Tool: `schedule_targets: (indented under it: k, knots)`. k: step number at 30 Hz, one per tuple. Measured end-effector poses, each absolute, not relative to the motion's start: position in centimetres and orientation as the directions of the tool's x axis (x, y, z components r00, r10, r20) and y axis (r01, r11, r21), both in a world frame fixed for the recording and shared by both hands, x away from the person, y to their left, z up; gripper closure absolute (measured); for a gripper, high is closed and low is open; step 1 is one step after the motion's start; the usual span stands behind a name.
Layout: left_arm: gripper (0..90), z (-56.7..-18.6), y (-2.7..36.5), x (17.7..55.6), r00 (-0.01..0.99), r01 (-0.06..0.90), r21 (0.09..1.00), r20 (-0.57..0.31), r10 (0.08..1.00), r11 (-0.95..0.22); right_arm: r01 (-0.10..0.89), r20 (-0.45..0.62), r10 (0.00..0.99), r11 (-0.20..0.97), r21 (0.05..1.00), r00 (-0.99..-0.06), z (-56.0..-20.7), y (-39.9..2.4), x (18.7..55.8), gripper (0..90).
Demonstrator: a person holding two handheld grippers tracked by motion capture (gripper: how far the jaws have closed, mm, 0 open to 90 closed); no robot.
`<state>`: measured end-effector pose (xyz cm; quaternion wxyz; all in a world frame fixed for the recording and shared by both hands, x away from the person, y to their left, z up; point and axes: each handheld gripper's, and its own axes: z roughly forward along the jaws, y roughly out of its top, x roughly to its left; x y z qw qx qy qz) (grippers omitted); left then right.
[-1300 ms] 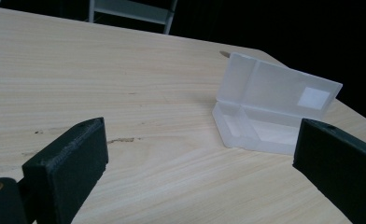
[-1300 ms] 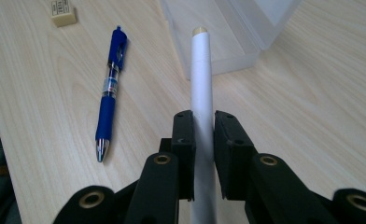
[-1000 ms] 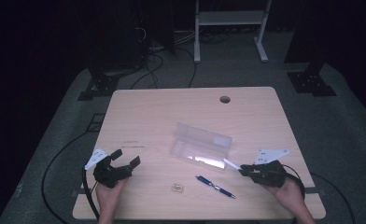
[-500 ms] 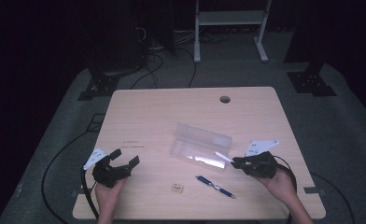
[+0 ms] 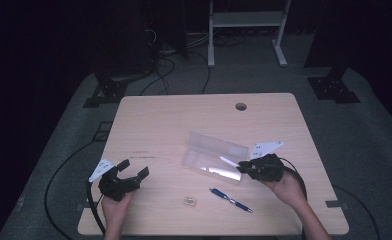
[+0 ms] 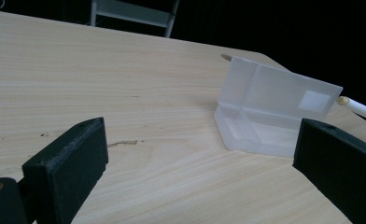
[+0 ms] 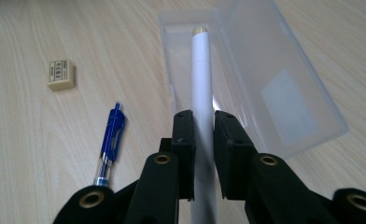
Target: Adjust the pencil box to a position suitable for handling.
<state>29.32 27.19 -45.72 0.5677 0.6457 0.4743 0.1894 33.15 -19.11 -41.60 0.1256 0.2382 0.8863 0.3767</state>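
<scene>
Table [image 5: 159,120]: light wood, bore everything below; a round hole near its far edge.
Box [image 5: 215,157]: clear plastic, lid open and standing up at the far side; lay straight ahead of the right gripper and well to the side of the left gripper. In the left gripper view the box [image 6: 270,112] sat beyond and between the two jaws, apart from both.
Right gripper [image 7: 204,135]: jaws clenched on the white pen; in the high view the right gripper [image 5: 244,168] sat at the box's near right end.
Left gripper [image 5: 132,169]: released, jaws wide apart, nothing between them; held low over the near left of the table.
White pen [image 7: 202,93]: gripped mid-shaft, pointed away from the right gripper, tip over the tray of the box; whether it touched the tray I could not tell.
Blue pen [image 7: 110,144]: flat on the table, just left of the right gripper's jaws, untouched.
Eraser [image 7: 60,74]: small, cream, printed label; on the table farther left and ahead of the right gripper, apart from the blue pen.
</scene>
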Motion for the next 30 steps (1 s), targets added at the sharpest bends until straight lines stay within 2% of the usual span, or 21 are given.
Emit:
schedule_targets:
  k: [30]
  knots:
    - [2.1, -45.7, 27.2, 29.3, 0.480, 0.396, 0.914, -0.293, 0.827, 0.094, 0.327, -0.049, 0.500, 0.633, 0.702, -0.865, -41.6, -15.7, 35.5, 78.3]
